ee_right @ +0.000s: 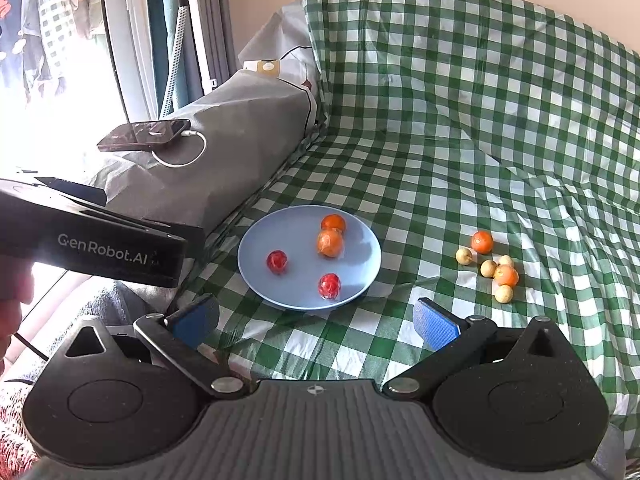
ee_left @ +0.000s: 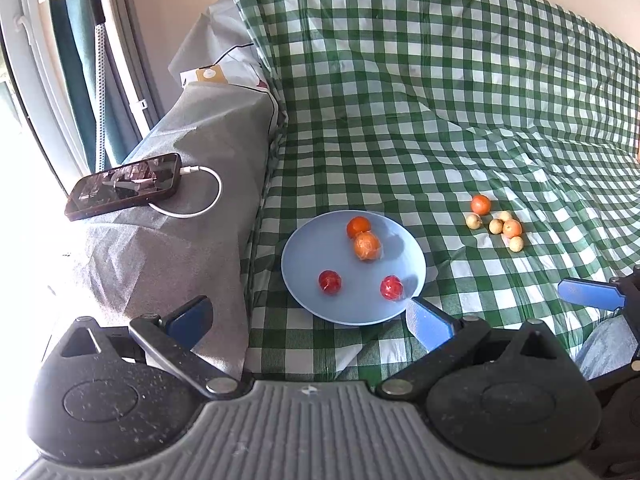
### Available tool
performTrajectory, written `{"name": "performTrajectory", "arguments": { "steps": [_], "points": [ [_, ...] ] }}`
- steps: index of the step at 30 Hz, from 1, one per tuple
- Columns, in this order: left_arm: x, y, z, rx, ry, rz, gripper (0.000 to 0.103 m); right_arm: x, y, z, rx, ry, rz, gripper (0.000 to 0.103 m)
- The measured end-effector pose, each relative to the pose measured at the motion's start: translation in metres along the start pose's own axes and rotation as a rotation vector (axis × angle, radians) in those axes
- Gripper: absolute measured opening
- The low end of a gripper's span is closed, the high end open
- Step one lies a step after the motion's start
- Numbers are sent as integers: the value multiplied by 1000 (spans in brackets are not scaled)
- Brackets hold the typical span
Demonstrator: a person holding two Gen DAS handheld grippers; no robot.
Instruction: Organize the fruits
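Note:
A pale blue plate (ee_left: 312,292) (ee_right: 264,248) lies on the green checked cloth and holds two oranges (ee_left: 367,245) (ee_right: 330,242) and two red fruits (ee_left: 330,281) (ee_right: 277,261). To its right on the cloth sits a loose cluster: two oranges (ee_left: 480,204) (ee_right: 482,241) and several small pale yellow fruits (ee_left: 473,221) (ee_right: 464,256). My left gripper (ee_left: 310,316) is open, just short of the plate's near rim, nothing between its blue pads. My right gripper (ee_right: 316,320) is open too, hovering over the cloth below the plate, empty.
A grey-covered ledge (ee_left: 168,240) runs along the left, with a phone (ee_left: 124,186) (ee_right: 146,134) on a white charging cable. The left gripper's black body (ee_right: 92,240) juts in at the left of the right wrist view. The cloth rises into folds at the back.

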State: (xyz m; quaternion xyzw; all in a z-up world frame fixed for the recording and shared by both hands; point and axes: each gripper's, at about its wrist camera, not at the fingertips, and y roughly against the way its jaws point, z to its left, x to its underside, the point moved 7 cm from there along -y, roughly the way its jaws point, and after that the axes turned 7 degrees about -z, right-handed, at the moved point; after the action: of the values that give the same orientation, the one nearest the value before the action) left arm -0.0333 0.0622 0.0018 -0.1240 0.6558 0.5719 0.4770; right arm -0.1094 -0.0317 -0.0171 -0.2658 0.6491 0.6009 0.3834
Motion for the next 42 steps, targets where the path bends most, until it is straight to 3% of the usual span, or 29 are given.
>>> {"name": "performTrajectory", "arguments": {
  "steps": [21,42],
  "points": [
    [1,-9,-5,0,-27,22,103,5,-5,-8,-9,-15,6,102],
    [-10,-42,-24,-10,-63,82,103,13,-27,-50,46,-177,-3,102]
  ]
}}
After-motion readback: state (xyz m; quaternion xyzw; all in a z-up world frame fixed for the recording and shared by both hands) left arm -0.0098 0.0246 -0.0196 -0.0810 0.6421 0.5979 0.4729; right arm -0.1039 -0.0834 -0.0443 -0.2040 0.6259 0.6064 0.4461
